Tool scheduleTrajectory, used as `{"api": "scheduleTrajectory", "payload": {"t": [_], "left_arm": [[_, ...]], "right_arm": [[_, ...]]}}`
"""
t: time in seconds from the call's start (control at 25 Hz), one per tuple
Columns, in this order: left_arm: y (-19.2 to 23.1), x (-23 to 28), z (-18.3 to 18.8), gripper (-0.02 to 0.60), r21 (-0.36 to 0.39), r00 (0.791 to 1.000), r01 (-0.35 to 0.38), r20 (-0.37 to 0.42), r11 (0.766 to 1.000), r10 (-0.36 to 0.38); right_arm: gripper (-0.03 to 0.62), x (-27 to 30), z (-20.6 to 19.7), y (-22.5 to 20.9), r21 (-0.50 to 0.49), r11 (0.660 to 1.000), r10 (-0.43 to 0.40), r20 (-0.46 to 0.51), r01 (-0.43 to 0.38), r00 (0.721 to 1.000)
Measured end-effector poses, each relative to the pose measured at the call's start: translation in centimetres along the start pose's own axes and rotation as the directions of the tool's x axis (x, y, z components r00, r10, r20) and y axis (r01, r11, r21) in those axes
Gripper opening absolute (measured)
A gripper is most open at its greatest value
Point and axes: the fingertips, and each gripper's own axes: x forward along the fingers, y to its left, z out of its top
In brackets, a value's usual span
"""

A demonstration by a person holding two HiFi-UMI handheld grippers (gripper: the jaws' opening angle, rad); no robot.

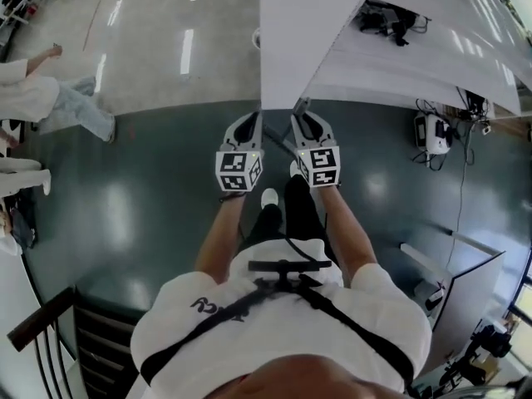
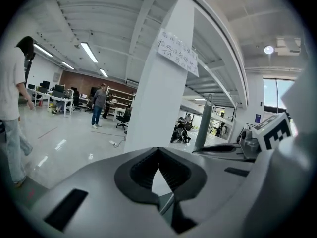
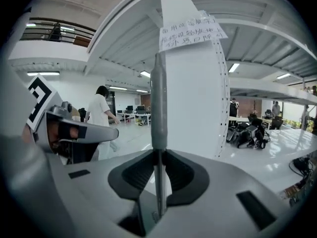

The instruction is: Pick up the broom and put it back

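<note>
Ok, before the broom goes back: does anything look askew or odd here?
Nothing stands out. The broom handle stands upright, clamped in the right gripper; the left gripper is shut and empty.

Left gripper point(image 1: 249, 116), right gripper point(image 1: 303, 116) side by side, just before pillar point(image 1: 287, 40). Broom handle point(image 3: 158, 108) upright between right gripper's fingers point(image 3: 134, 175). Note point(image 3: 190, 31) on pillar. Person point(image 1: 50, 98) well left, on floor point(image 1: 166, 223).

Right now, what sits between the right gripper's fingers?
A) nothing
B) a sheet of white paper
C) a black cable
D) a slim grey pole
D: in the right gripper view, the right gripper has its fingers clamped on a slim grey pole standing upright between them.
</note>
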Motion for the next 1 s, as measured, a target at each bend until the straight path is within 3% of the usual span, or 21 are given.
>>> {"api": "scheduleTrajectory", "payload": {"t": [0.32, 0.56, 0.8, 1.0], "left_arm": [[2.8, 6.1, -8.3, 0.012, -0.027, 0.994, -0.039, -0.1, 0.999, 0.036], [3.5, 9.7, -14.5, 0.012, -0.061, 0.982, -0.075, -0.178, 0.995, 0.063], [4.5, 12.2, -18.9, 0.012, -0.077, 0.971, -0.104, -0.226, 0.992, 0.084], [5.3, 13.9, -21.6, 0.012, -0.07, 0.964, -0.107, -0.252, 0.992, 0.086]], "right_arm": [[0.084, 7.2, -9.5, -4.2, 0.043, 0.999, 0.036, -0.113, -0.031, 0.993], [0.084, 11.5, -15.7, -5.4, 0.022, 0.997, 0.08, -0.169, -0.078, 0.982], [0.084, 16.3, -20.5, -5.6, -0.019, 0.989, 0.139, -0.231, -0.147, 0.963], [0.084, 19.7, -25.0, -6.1, -0.015, 0.987, 0.149, -0.286, -0.16, 0.947]]}}
